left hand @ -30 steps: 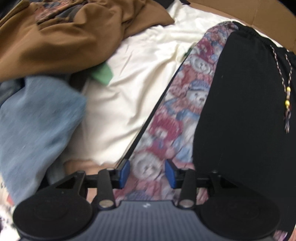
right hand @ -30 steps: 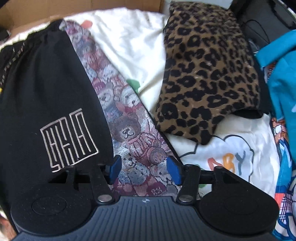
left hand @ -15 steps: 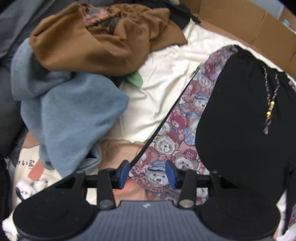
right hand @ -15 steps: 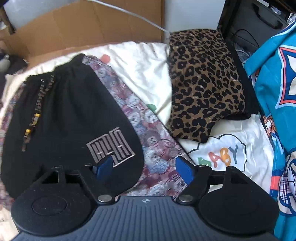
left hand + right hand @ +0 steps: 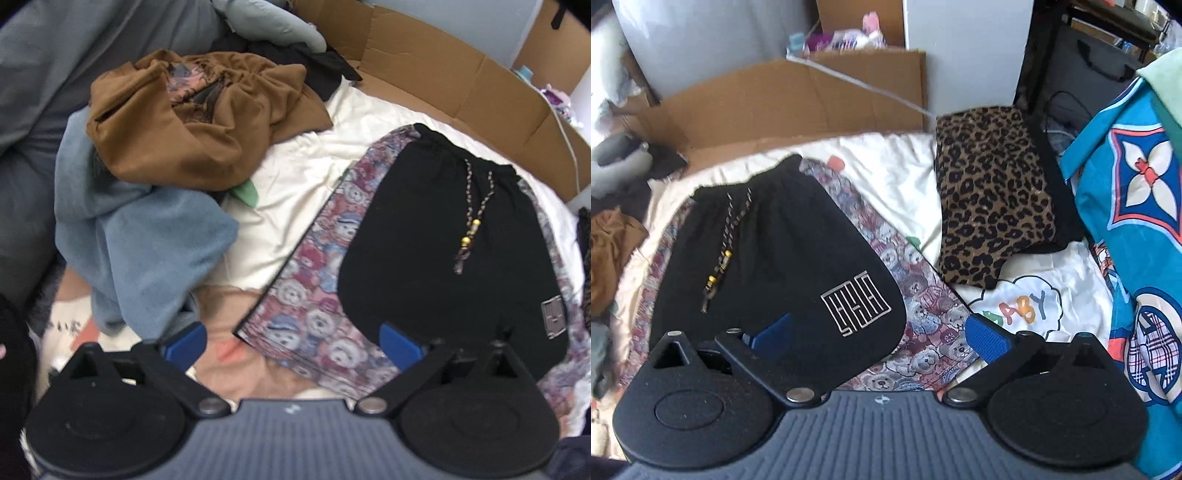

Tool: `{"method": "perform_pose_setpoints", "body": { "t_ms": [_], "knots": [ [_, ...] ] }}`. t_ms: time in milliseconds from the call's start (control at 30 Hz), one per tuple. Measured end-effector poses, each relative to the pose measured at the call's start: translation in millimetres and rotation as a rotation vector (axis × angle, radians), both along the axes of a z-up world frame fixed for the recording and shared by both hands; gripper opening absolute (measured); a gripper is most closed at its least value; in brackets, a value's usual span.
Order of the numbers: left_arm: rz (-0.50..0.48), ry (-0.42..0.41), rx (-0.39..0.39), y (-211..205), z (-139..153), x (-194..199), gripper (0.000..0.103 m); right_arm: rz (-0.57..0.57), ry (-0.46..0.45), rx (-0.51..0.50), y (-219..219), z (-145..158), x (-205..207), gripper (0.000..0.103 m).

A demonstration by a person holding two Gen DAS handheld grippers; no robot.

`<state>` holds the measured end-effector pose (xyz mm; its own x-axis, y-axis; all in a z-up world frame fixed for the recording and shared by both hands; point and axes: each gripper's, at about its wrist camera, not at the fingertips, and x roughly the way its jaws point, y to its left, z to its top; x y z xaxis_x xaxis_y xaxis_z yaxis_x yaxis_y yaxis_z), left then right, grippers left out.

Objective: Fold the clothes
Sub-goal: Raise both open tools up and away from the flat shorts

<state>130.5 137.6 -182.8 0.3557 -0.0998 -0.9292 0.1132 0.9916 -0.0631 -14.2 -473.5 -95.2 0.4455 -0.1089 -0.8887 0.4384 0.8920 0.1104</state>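
Left wrist view, L to R: crumpled light-blue fleece garment (image 5: 147,251) w/ a rumpled brown fabric garment (image 5: 199,122) heaped on top, both on the cream bed sheet (image 5: 295,177). Next, black drawstring shorts w/ teddy-bear print side panels (image 5: 436,251), spread flat on the sheet, waistband far side, beaded cord lying on the front. Brown cardboard sheet (image 5: 461,85) stands behind. Left gripper (image 5: 291,343) spread wide, holding nothing, above the shorts' near hem.

Right wrist view: same shorts (image 5: 775,243) at left, pale square logo near hem. Right gripper (image 5: 879,332) also wide apart, empty, over that hem. Folded leopard-print cloth (image 5: 990,192) further right on the sheet, apart from shorts. Bright blue patterned fabric (image 5: 1137,206) at far R.
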Motion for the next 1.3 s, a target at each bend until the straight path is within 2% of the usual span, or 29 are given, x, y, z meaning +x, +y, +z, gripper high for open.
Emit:
{"method": "perform_pose_setpoints", "body": {
  "t_ms": [200,300,533,800,900,1033,1300],
  "knots": [
    [-0.020,-0.016,-0.026,-8,27,-3,0.101,-0.032,0.014,0.019,9,31,-16,0.102],
    [-0.008,-0.028,-0.046,-6,46,0,0.101,-0.003,0.016,0.001,17,45,-21,0.102],
    [-0.034,-0.053,-0.054,-1,72,-9,0.102,-0.009,-0.038,0.022,31,65,-29,0.102],
    [-0.012,-0.039,-0.029,20,80,-29,0.102,0.038,-0.048,-0.009,57,57,-32,0.102],
    [0.006,-0.040,-0.039,28,83,-35,0.102,0.038,-0.068,0.023,65,51,-36,0.102],
    [-0.005,-0.022,-0.014,33,80,-35,0.102,0.042,-0.077,0.041,78,39,-37,0.102],
    [0.014,0.004,-0.024,36,58,-24,0.102,0.070,-0.127,0.059,107,13,-37,0.102]
  ]
}}
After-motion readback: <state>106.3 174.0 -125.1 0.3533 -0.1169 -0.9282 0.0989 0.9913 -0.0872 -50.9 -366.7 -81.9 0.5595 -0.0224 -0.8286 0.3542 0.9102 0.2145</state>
